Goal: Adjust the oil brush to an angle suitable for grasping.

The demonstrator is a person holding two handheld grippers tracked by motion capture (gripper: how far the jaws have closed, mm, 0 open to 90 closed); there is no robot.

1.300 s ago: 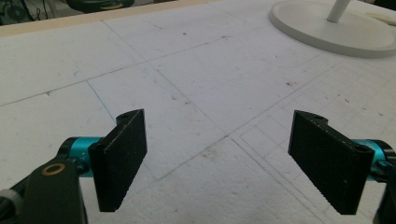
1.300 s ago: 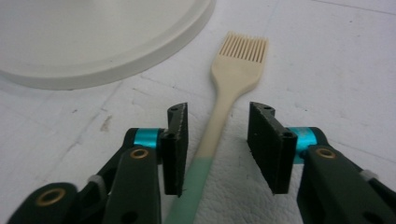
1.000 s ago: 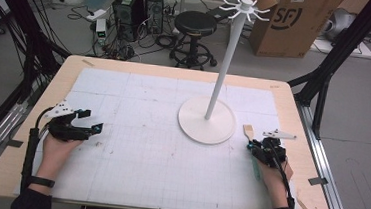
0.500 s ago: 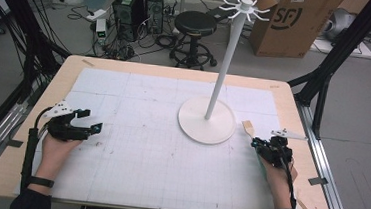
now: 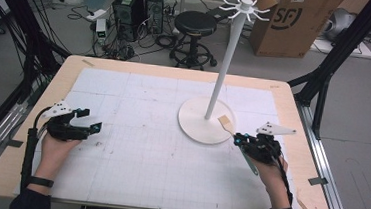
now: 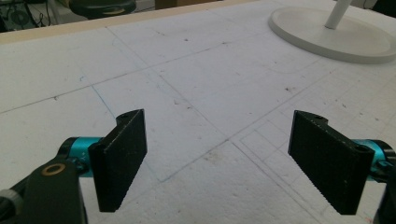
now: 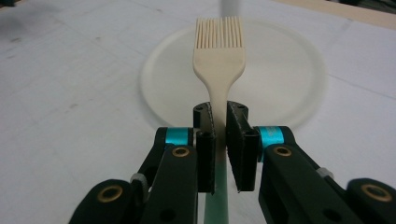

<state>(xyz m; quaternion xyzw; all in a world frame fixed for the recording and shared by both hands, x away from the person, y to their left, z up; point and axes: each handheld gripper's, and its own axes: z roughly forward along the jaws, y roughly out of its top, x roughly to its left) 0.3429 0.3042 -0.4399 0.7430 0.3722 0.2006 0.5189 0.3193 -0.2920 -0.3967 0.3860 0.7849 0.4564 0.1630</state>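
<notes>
A cream silicone basting brush with a pale green handle (image 7: pixel 219 60) is clamped at its neck between the jaws of the right gripper (image 7: pixel 219 140), its bristles over the round white base of the hook stand (image 5: pixel 192 120). The left gripper (image 6: pixel 219 158) is held wide apart, with nothing between its jaws, above the white gridded mat (image 5: pixel 135 145).

Both grippers, left gripper (image 5: pixel 83 119) and right gripper (image 5: pixel 239 139): black bodies, turquoise collars, brass-coloured rivets, ribbed black pads (image 6: pixel 122 156); grey three-cornered top plates; black trailing cables; dark sleeves; apparently a black wristband (image 5: pixel 37 181), left.
</notes>
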